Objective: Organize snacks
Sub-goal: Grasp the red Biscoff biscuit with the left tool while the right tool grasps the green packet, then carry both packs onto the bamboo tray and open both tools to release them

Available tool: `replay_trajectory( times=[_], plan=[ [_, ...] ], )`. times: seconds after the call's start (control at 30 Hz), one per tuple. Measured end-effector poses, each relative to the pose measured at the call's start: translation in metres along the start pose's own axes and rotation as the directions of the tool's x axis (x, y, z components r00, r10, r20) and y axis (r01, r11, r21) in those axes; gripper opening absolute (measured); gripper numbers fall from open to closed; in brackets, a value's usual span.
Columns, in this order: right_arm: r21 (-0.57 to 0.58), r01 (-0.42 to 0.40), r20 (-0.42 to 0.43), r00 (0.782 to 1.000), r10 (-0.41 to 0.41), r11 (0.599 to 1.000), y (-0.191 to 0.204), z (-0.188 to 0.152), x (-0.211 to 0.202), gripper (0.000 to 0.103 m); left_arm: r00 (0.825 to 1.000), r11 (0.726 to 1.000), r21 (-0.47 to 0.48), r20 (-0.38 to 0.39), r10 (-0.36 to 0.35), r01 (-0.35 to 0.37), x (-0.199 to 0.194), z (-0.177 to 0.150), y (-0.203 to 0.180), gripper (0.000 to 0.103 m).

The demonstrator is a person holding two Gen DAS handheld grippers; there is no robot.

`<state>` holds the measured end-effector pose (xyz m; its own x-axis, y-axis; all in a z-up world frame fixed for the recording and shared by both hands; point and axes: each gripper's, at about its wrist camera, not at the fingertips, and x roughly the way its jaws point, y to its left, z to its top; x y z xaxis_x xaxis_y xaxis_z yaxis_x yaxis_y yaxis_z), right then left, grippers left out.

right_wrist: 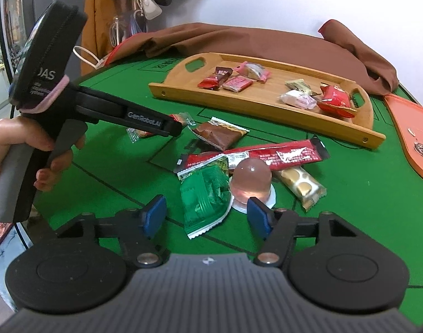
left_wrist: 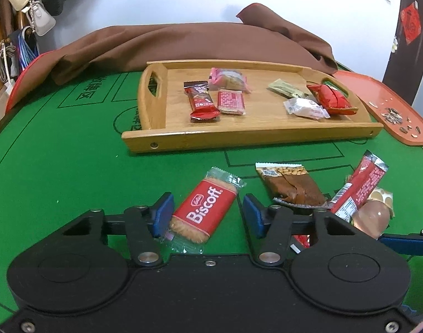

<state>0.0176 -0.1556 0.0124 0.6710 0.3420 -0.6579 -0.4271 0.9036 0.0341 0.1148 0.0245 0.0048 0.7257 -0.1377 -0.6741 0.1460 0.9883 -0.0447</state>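
Note:
A red Biscoff biscuit pack [left_wrist: 204,211] lies on the green table between the blue pads of my left gripper [left_wrist: 207,215]. The left pad sits at the wrapper's corner and the right pad stands clear, so the gripper is open. My right gripper [right_wrist: 205,217] is open around a green foil packet [right_wrist: 204,194], with its right pad beside a pink jelly cup [right_wrist: 250,183]. A long red bar [right_wrist: 266,154], a brown peanut pack [right_wrist: 219,134] and a gold-dotted pack [right_wrist: 300,184] lie close by. The wooden tray [right_wrist: 266,108] behind them holds several snacks.
An orange tray [left_wrist: 377,97] with sunflower seeds sits at the right. Brown cloth [left_wrist: 183,44] is bunched along the table's far edge. A hand [right_wrist: 6,144] holds the left gripper's handle at the left of the right wrist view. Bags hang on the back wall.

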Motion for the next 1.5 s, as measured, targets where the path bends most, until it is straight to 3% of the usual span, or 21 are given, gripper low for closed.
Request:
replay_trajectory(
  times=[0.13, 0.4, 0.53, 0.57, 0.63, 0.73, 0.97, 1.5],
  plan=[
    [-0.010, -0.009, -0.004, 1.000, 0.009, 1.000, 0.002, 0.003, 0.001, 0.069, 1.000, 1.000, 0.005, -0.003, -0.010, 0.010, 0.003, 0.003, -0.002, 0.048],
    [-0.050, 0.006, -0.004, 1.000, -0.006, 0.999, 0.010, 0.003, 0.004, 0.062, 1.000, 0.999, 0.044, -0.003, -0.010, 0.010, 0.004, 0.002, -0.008, 0.049],
    [-0.064, 0.015, 0.002, 1.000, -0.015, 0.998, 0.015, 0.004, 0.008, 0.060, 0.999, 0.999, 0.043, -0.007, -0.034, 0.034, -0.001, 0.000, -0.010, 0.036],
    [-0.067, 0.019, 0.006, 1.000, -0.019, 0.998, 0.016, 0.005, 0.009, 0.059, 0.999, 0.998, 0.037, -0.009, -0.047, 0.047, -0.003, 0.000, -0.010, 0.035],
    [-0.064, 0.025, 0.009, 1.000, -0.025, 0.998, 0.017, 0.005, 0.009, 0.048, 0.998, 0.997, 0.024, -0.014, -0.067, 0.068, -0.007, -0.002, -0.009, 0.033],
    [-0.040, 0.025, 0.006, 1.000, -0.025, 0.999, 0.015, 0.006, 0.009, 0.045, 0.998, 0.998, 0.032, -0.004, -0.060, 0.060, -0.014, -0.005, -0.011, 0.033],
    [0.020, -0.002, -0.003, 1.000, 0.002, 1.000, 0.006, 0.005, 0.001, 0.045, 0.997, 0.997, 0.029, 0.000, -0.077, 0.077, -0.030, -0.012, -0.012, 0.033],
    [0.114, 0.038, 0.056, 0.997, -0.044, 0.993, -0.026, 0.008, -0.033, 0.045, 0.998, 0.998, 0.025, 0.026, -0.058, 0.057, -0.050, -0.019, -0.013, 0.033]
  ],
)
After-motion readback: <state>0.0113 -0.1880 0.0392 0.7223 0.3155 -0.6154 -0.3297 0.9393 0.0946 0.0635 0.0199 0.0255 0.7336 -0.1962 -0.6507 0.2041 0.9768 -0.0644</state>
